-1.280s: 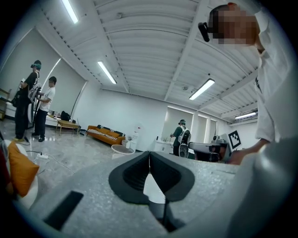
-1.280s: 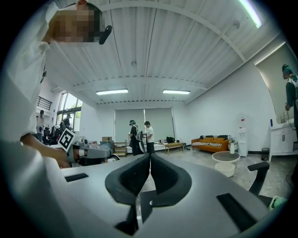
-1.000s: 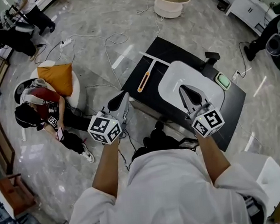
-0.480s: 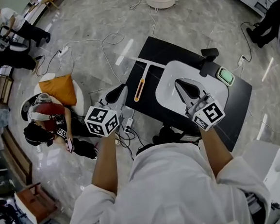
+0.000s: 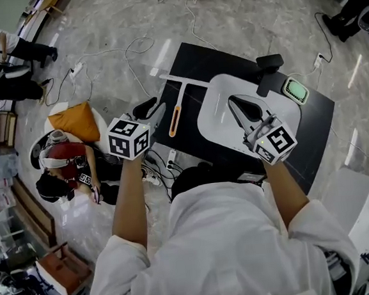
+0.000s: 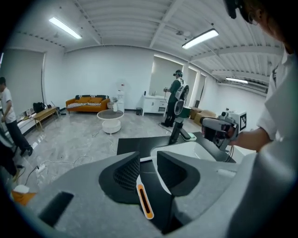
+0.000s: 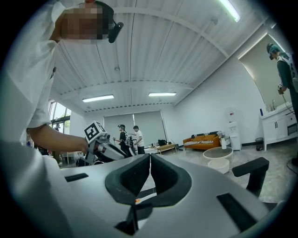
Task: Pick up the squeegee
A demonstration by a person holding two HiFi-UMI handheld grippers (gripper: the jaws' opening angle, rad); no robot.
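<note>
We held our left gripper (image 5: 148,108), its cube (image 5: 130,137) printed with black-and-white square codes, jaws just opening and clamping nothing. The orange-handled squeegee (image 5: 175,112) lay along the black table's (image 5: 196,59) left edge, seemingly just ahead of it. Our right gripper (image 5: 242,106) was closed, empty, over the white basin (image 5: 217,118).
</note>
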